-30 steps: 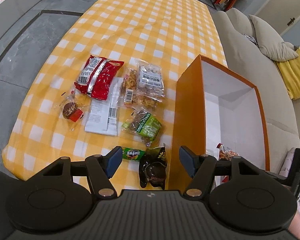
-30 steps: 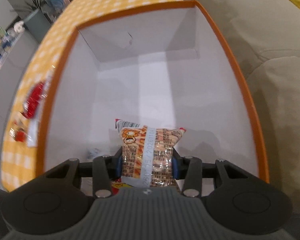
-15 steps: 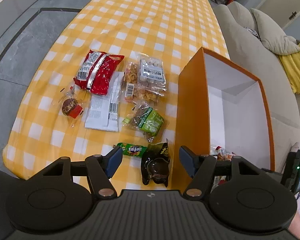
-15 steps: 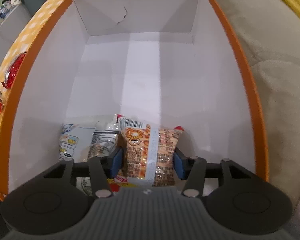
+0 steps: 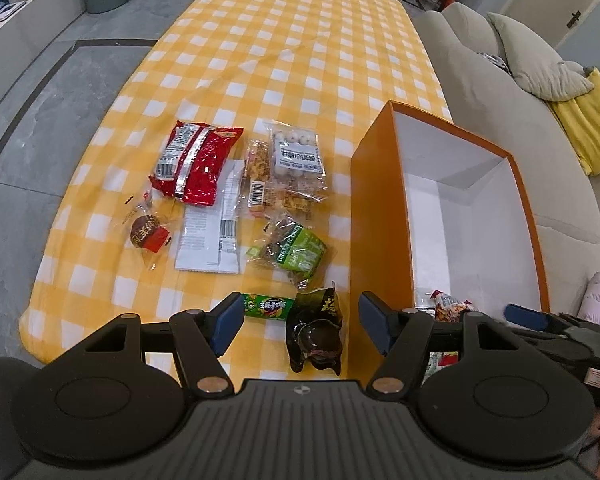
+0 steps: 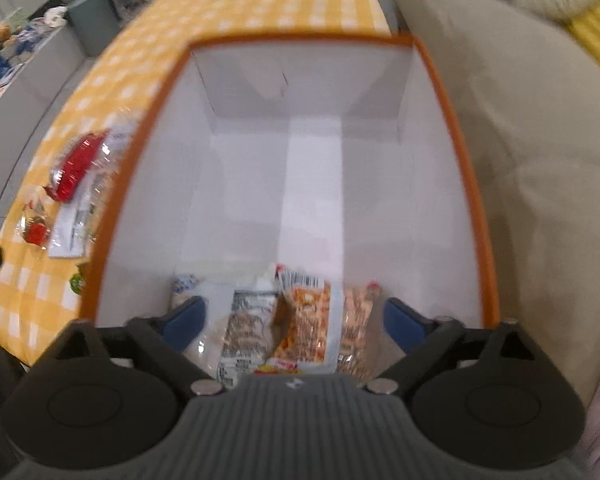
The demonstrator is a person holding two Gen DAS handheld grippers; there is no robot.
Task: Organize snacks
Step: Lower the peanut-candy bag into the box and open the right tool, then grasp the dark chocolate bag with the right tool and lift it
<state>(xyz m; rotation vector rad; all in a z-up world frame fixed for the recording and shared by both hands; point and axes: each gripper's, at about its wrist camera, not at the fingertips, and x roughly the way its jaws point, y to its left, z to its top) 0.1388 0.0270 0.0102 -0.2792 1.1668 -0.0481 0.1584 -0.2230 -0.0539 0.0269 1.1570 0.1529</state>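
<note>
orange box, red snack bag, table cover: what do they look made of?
Orange box: likely paperboard, matte orange outside, white inside, with folded flaps and crisp edges. Red snack bag: probably glossy plastic film; it shows crinkles and glare. Table cover: seemingly woven cloth, matte yellow check, draping softly at the edge.

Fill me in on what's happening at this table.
A person with a gripper in each hand is sorting snacks into an orange box. The right gripper is over the box; its jaws have just been opening, and the orange packet lies free among the packets at the box's near end. The left gripper hovers open above a dark pouch on the checked cloth, where several more snacks, including a red bag, wait.
</note>
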